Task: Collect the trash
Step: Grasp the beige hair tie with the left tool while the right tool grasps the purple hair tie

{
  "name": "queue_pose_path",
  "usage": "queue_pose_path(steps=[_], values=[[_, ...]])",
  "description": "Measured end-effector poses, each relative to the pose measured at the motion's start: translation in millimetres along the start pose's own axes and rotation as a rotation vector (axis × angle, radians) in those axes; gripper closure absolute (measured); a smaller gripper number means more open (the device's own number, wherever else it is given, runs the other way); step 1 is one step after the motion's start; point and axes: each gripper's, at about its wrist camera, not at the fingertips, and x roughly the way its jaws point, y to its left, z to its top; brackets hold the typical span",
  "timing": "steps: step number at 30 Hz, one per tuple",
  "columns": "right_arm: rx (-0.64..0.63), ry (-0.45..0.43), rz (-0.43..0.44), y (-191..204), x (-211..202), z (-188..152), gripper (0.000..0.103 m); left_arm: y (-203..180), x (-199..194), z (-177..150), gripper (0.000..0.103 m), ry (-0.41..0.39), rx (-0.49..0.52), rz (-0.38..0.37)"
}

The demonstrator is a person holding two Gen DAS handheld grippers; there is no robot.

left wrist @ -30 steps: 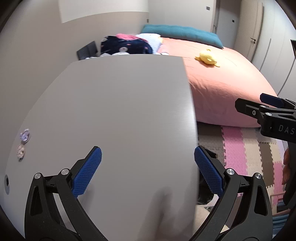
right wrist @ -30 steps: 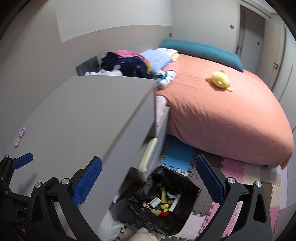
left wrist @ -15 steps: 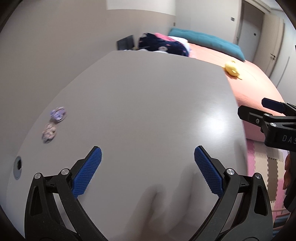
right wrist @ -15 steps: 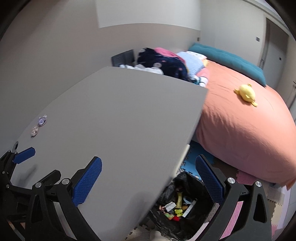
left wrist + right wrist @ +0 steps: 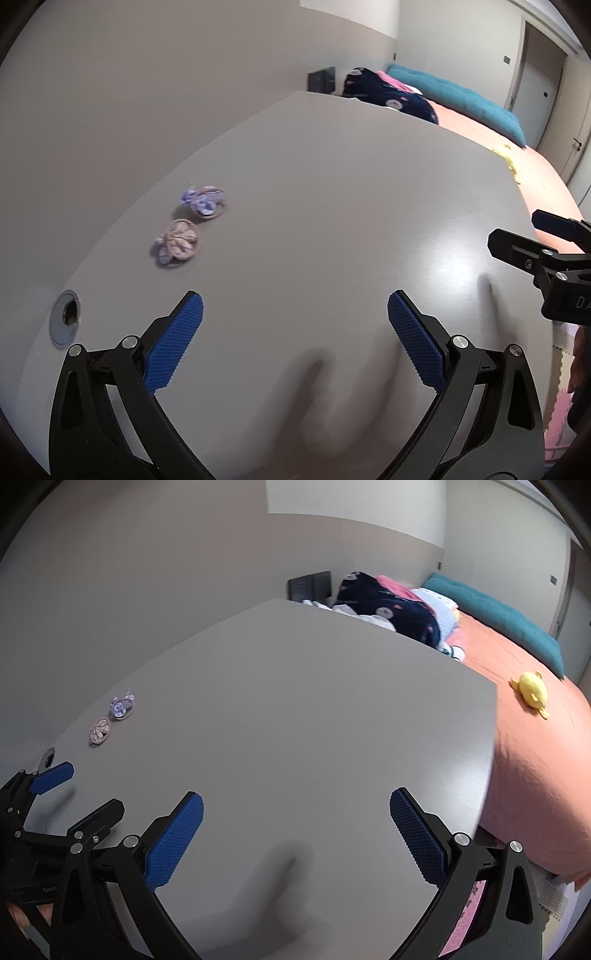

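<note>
Two small crumpled wrappers lie on the grey tabletop (image 5: 332, 221) near the wall: a purple one (image 5: 205, 199) (image 5: 122, 706) and a pinkish one (image 5: 178, 243) (image 5: 100, 731) just in front of it. My left gripper (image 5: 295, 332) hovers open over the table, the wrappers ahead and to its left. My right gripper (image 5: 296, 827) is open too, over the table's middle, with nothing between its fingers. It shows at the right edge of the left wrist view (image 5: 532, 240). The left gripper (image 5: 77, 794) appears at the lower left of the right wrist view.
A round cable hole (image 5: 66, 317) sits in the tabletop near the left gripper. Beyond the table's right edge is a bed with an orange cover (image 5: 535, 760), a yellow plush toy (image 5: 532, 692), a teal pillow (image 5: 498, 616) and piled dark clothes (image 5: 388, 605). Foam floor mats (image 5: 465, 923) lie below.
Both grippers have swung left and moved over the tabletop. The wrappers now appear larger and nearer the centre, and the black trash bin seen under the right gripper has dropped out of view.
</note>
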Motion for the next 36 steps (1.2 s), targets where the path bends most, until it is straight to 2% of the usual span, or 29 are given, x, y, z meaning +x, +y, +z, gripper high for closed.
queue_pose_path(steps=[10, 14, 21, 27, 34, 36], values=[[-0.035, 0.013, 0.045, 36, 24, 15, 0.002, 45, 20, 4, 0.006, 0.005, -0.046, 0.067], [-0.045, 0.014, 0.053, 46, 33, 21, 0.002, 63, 27, 8, 0.015, 0.004, -0.077, 0.071], [-0.070, 0.015, 0.076, 65, 47, 31, 0.002, 77, 41, 12, 0.024, 0.025, -0.073, 0.072], [-0.097, 0.018, 0.100, 84, 55, 36, 0.002, 86, 45, 15, 0.049, 0.027, -0.070, 0.054], [-0.129, 0.021, 0.134, 105, 60, 42, 0.005, 94, 42, 14, 0.078, 0.024, -0.082, 0.068], [-0.145, 0.016, 0.146, 113, 62, 45, 0.006, 98, 38, 14, 0.080, 0.023, -0.095, 0.081]])
